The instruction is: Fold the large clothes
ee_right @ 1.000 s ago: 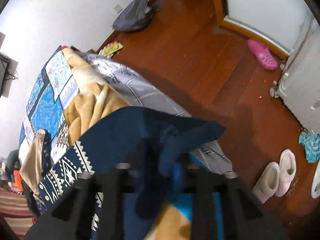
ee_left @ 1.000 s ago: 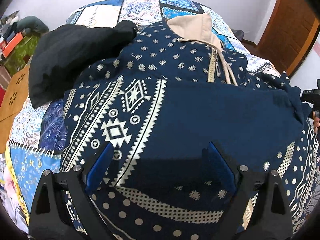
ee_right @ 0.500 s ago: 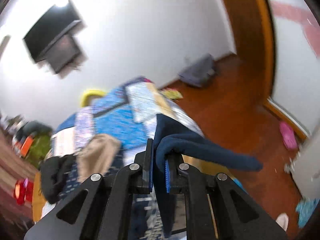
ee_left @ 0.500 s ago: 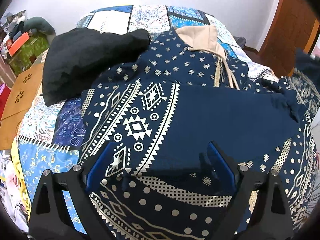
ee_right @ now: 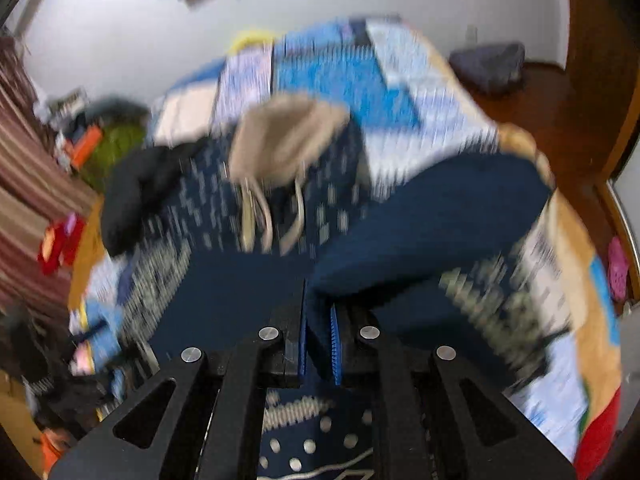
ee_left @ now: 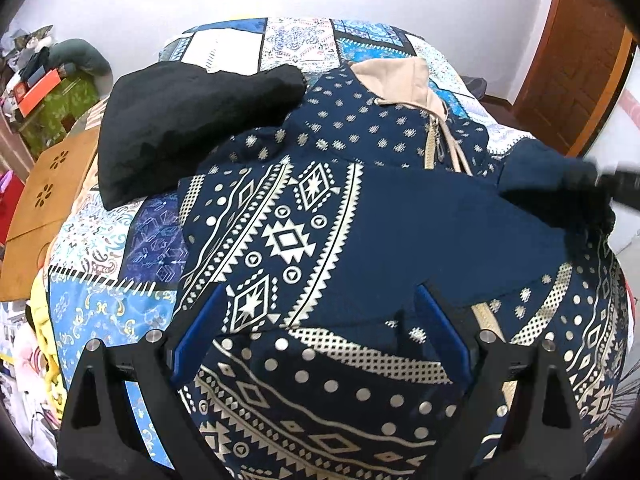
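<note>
A navy hoodie (ee_left: pixel 312 240) with white geometric print and a beige hood (ee_left: pixel 400 80) lies spread on the bed, one sleeve folded across its chest. My left gripper (ee_left: pixel 320 320) hangs open above the hoodie's lower front, with nothing pinched. In the right wrist view, which is blurred, my right gripper (ee_right: pixel 318 304) grips the plain navy sleeve (ee_right: pixel 420 232) between its blue pads; its jaws are opening slightly with the cloth still between them. That sleeve's cuff (ee_left: pixel 552 184) hangs lifted at the right of the left wrist view, beside the blurred right gripper (ee_left: pixel 618 188).
A black garment (ee_left: pixel 192 120) lies on the patchwork quilt (ee_left: pixel 100 312) left of the hoodie. A wooden stand (ee_left: pixel 44 196) and clutter sit past the bed's left edge. A wooden door (ee_left: pixel 576 52) and floor with a grey bag (ee_right: pixel 488 64) lie to the right.
My right gripper swung up and over the bed, rolling as it went, carrying the sleeve leftward over the hoodie. The left gripper drew back slightly and stayed open.
</note>
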